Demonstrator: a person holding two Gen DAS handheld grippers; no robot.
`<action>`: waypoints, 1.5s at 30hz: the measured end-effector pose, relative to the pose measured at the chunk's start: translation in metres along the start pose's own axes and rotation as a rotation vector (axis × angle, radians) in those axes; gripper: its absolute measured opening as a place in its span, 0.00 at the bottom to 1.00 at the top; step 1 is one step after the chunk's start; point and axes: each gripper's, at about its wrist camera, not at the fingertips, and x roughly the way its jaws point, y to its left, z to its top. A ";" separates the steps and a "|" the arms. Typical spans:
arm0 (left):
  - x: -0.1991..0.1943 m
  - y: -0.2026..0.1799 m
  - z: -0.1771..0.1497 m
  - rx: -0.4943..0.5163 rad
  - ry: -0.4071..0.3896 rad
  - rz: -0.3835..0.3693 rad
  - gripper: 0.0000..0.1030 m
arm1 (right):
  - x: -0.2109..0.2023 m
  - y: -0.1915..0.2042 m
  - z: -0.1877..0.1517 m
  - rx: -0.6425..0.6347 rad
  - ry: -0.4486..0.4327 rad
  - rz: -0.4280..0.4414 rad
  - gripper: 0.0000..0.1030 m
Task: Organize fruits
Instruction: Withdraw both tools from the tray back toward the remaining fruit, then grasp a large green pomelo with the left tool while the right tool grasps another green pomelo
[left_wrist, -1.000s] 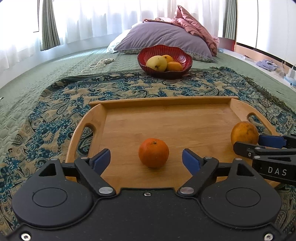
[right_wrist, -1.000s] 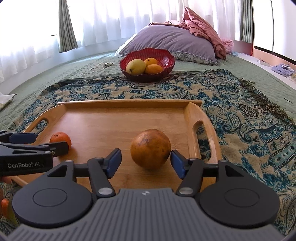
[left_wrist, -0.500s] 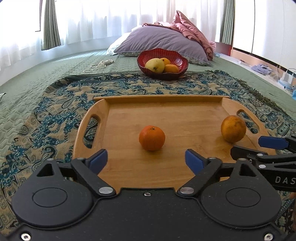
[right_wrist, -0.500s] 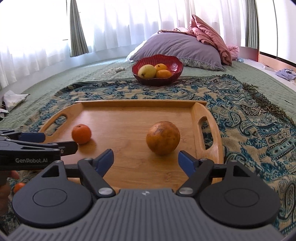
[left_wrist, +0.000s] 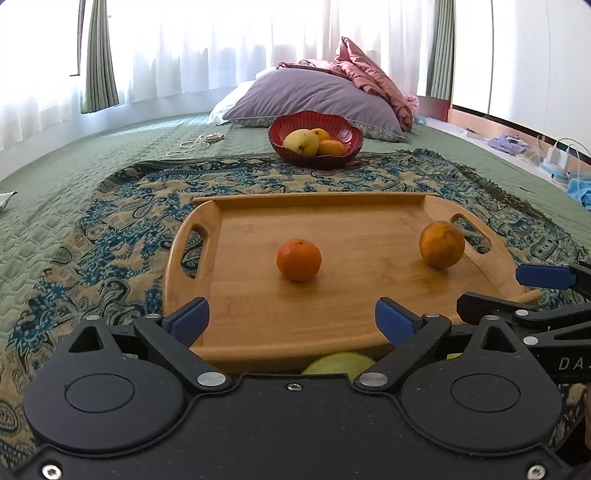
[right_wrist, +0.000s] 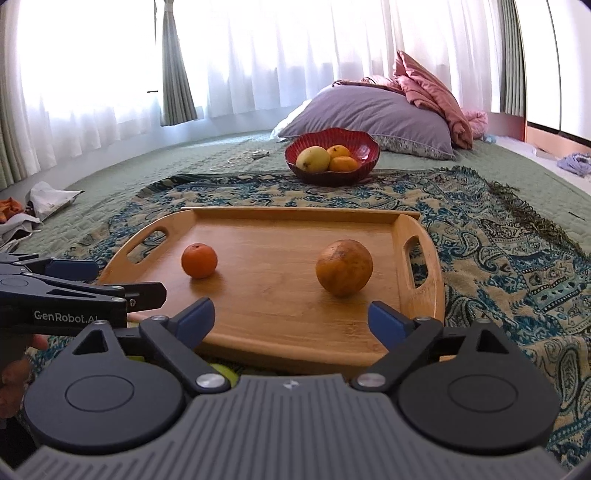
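Note:
A wooden tray (left_wrist: 258, 314) (right_wrist: 280, 325) lies on a patterned blanket on the bed. On it sit a small orange tangerine (left_wrist: 298, 259) (right_wrist: 198, 260) and a larger dull orange (left_wrist: 441, 243) (right_wrist: 344, 267), well apart. My left gripper (left_wrist: 291, 319) is open and empty over the tray's near edge, short of the tangerine. My right gripper (right_wrist: 291, 317) is open and empty, short of the dull orange. A green fruit (left_wrist: 338, 363) peeks out below the tray's near edge. A red bowl (left_wrist: 316, 140) (right_wrist: 332, 155) beyond the tray holds a yellow mango and two oranges.
A purple pillow (left_wrist: 314, 96) with a pink cloth lies behind the bowl. A white cable (left_wrist: 195, 142) lies on the green bedspread at the far left. Bags and clutter (right_wrist: 44, 199) sit at the left bed edge. Each gripper shows at the side of the other's view.
Both grippers have drawn back from the fruits and risen. The tangerine and the dull orange stay on the tray, now farther ahead of the open fingers.

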 end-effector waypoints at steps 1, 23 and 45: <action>-0.002 0.001 -0.002 -0.002 -0.001 -0.002 0.94 | -0.002 0.001 -0.002 -0.008 -0.002 0.003 0.96; -0.022 -0.002 -0.040 -0.007 0.041 -0.062 0.91 | -0.024 0.024 -0.045 -0.096 0.000 0.050 0.98; -0.020 -0.002 -0.042 -0.097 0.066 -0.150 0.52 | -0.030 0.035 -0.056 -0.072 0.000 0.082 0.70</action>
